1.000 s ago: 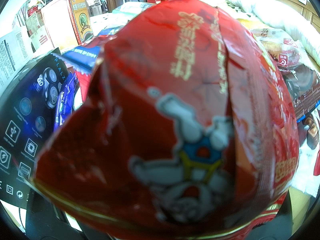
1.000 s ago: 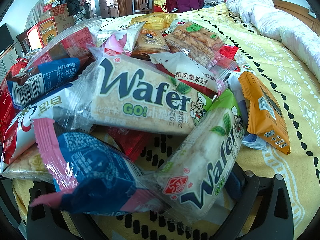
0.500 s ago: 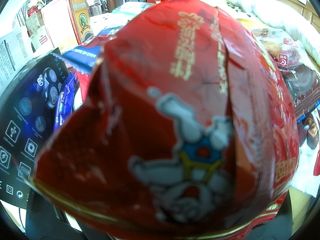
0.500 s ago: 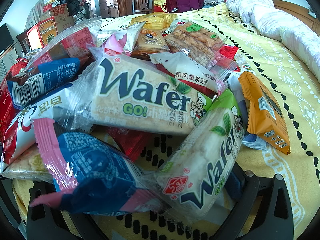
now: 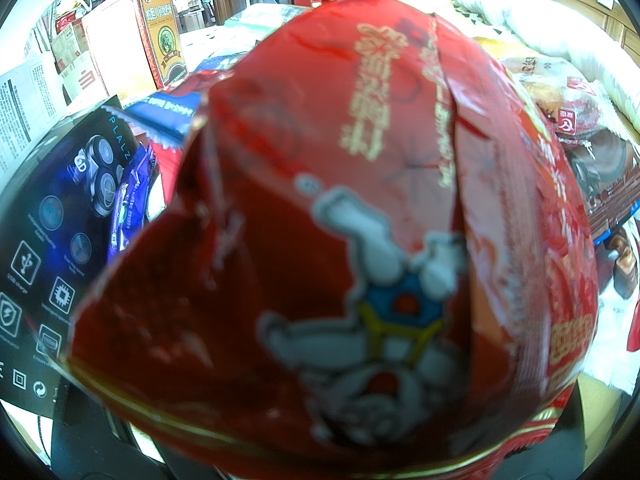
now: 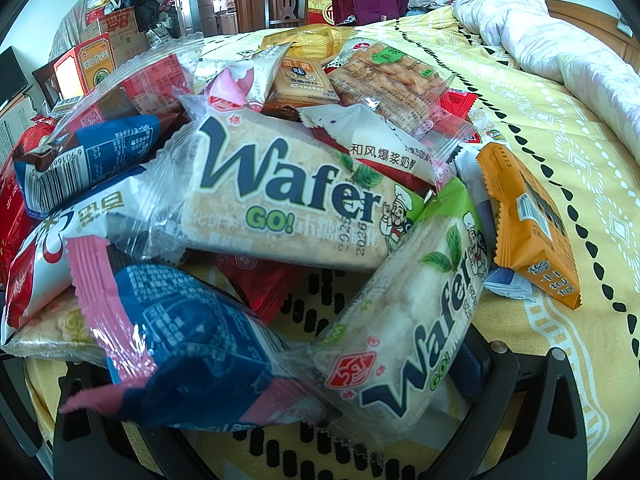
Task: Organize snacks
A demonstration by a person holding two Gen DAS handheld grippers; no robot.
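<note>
Left gripper (image 5: pixel 320 456): fingers almost wholly hidden behind a large red snack bag (image 5: pixel 340 240) that fills the left wrist view, blurred, gold lettering and a white cartoon figure on it; the bag sits right at the fingers, but whether they pinch it cannot be told. Beside the bag on the left, a black shaver box (image 5: pixel 52 240), a purple packet (image 5: pixel 128 208) and a blue wrapper (image 5: pixel 168 112); behind, a red-edged carton (image 5: pixel 160 36). Right gripper (image 6: pixel 320 452): 2 dark fingers low in frame, spread wide apart, holding nothing. Between and just above them lies the snack pile on a yellow patterned bedspread (image 6: pixel 560 140). Nearest: a blue and pink packet (image 6: pixel 180 344) over the left finger, and a wafer pack (image 6: pixel 412 320) angled toward the right finger. A second, larger wafer pack (image 6: pixel 288 192) lies across the middle of the heap. An orange packet (image 6: pixel 528 224) lies to the right, just beside the pile. A white quilt (image 6: pixel 560 40) is bunched well behind.
</note>
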